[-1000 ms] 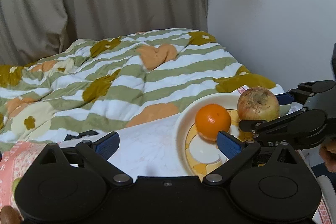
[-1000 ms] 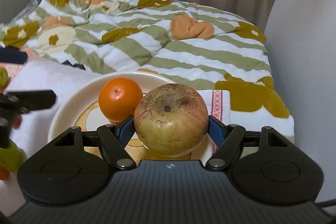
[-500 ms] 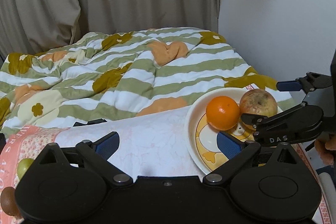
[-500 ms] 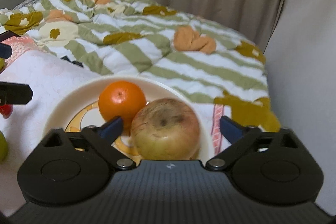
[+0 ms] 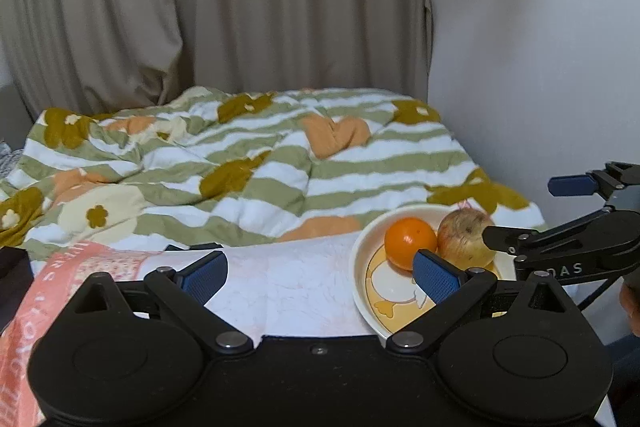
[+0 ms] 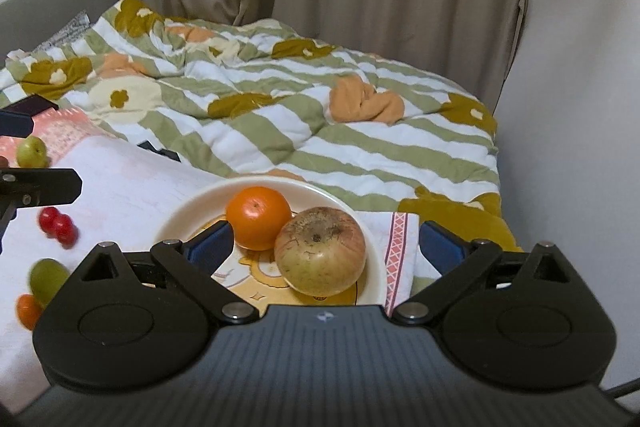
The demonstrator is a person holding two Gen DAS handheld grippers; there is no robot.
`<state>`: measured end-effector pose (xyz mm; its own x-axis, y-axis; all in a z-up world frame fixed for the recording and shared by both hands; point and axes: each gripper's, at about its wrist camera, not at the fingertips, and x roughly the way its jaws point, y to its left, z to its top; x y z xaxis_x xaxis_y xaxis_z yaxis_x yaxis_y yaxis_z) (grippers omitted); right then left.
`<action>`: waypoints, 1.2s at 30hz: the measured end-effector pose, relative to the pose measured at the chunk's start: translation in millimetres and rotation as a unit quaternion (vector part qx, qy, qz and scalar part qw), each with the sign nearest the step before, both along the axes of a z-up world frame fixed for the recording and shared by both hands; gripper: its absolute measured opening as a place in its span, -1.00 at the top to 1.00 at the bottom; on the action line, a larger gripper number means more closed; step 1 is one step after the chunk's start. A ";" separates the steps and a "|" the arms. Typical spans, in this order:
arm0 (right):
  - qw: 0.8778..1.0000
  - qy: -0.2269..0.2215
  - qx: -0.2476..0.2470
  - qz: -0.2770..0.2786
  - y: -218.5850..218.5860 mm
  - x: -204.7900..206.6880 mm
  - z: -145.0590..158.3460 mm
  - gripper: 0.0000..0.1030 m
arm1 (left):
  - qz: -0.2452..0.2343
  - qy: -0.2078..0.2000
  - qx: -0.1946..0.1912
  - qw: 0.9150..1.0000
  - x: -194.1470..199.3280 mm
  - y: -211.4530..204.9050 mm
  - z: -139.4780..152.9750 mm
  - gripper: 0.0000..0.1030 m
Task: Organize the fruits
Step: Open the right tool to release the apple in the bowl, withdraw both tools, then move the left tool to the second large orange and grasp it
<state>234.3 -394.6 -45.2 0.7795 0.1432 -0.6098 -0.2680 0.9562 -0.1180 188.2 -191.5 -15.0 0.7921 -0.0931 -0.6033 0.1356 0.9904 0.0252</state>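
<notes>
A cream plate [image 6: 176,219] [image 5: 362,251] holds an orange [image 6: 258,217] [image 5: 410,242] and a blotchy yellow-red apple [image 6: 320,251] [image 5: 464,241] side by side. My right gripper [image 6: 320,247] is open wide above the plate, its blue pads well clear of the apple on both sides. My left gripper [image 5: 316,273] is open too, nothing between its pads, over the white-pink cloth [image 5: 288,287] left of the plate. Loose fruit lies on the cloth at the left: a green fruit [image 6: 31,151], red cherries [image 6: 58,225], another green fruit [image 6: 47,279] and a small orange one [image 6: 27,311].
A striped green, white and orange quilt [image 6: 280,115] covers the bed behind the cloth. Beige curtains [image 5: 220,7] hang at the back and a white wall [image 5: 540,47] runs along the right. A dark flat object [image 6: 32,105] lies at the far left.
My right gripper opened and let go of the apple, which now rests on the plate beside the orange. Both grippers have lifted and pulled back, so the plate looks smaller.
</notes>
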 end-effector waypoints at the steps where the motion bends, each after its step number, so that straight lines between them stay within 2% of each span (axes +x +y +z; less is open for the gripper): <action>1: 1.000 -0.001 0.002 0.000 0.5 -5.3 5.3 -1.00 | 0.005 -0.004 -0.002 1.000 -6.6 1.7 4.7 -0.96; 9: 1.000 0.001 0.017 -0.003 9.9 -51.1 39.5 -1.00 | 0.051 -0.035 -0.010 0.998 -59.7 26.8 37.1 -0.96; 16: 0.999 0.007 0.034 -0.015 34.1 -89.1 61.0 -1.00 | 0.092 -0.064 -0.018 0.994 -97.7 70.5 54.3 -0.96; 21: 0.999 0.002 0.044 -0.031 60.5 -114.1 74.5 -1.00 | 0.103 -0.078 -0.023 0.991 -121.2 106.9 60.0 -0.97; 28: 0.996 0.002 0.062 -0.068 106.1 -147.1 74.9 -1.00 | 0.083 -0.071 -0.007 0.994 -139.7 155.4 48.1 -0.97; 36: 0.991 0.025 0.080 -0.102 159.3 -173.5 40.6 -1.00 | 0.054 -0.044 0.015 0.997 -148.4 202.2 7.1 -0.97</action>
